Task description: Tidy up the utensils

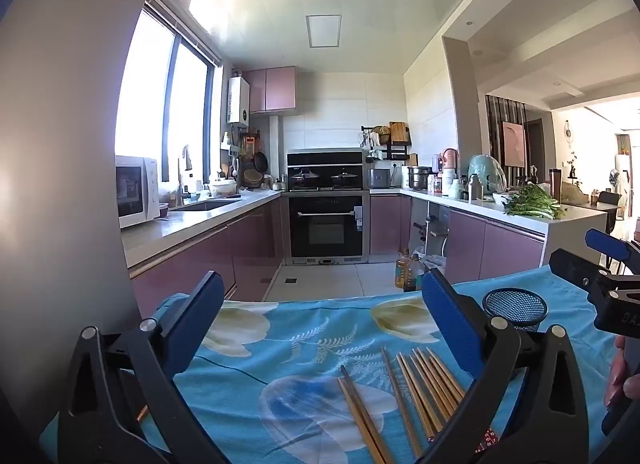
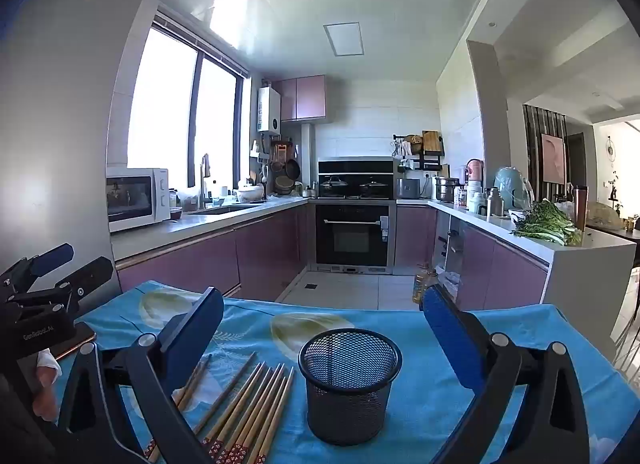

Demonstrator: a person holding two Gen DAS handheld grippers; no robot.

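Chopsticks (image 2: pixel 244 404) lie loose on the blue cloth (image 2: pixel 440 404) just left of the upright mesh cup (image 2: pixel 349 384), nothing gathered yet. Both the left gripper (image 1: pixel 320 328) and right gripper (image 2: pixel 324 328) hover spread wide and empty; best pinch one pair mid-shaft, then tip it in

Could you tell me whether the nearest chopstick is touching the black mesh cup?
Apart. The right wrist view shows a strip of blue cloth between the chopsticks and the mesh cup.
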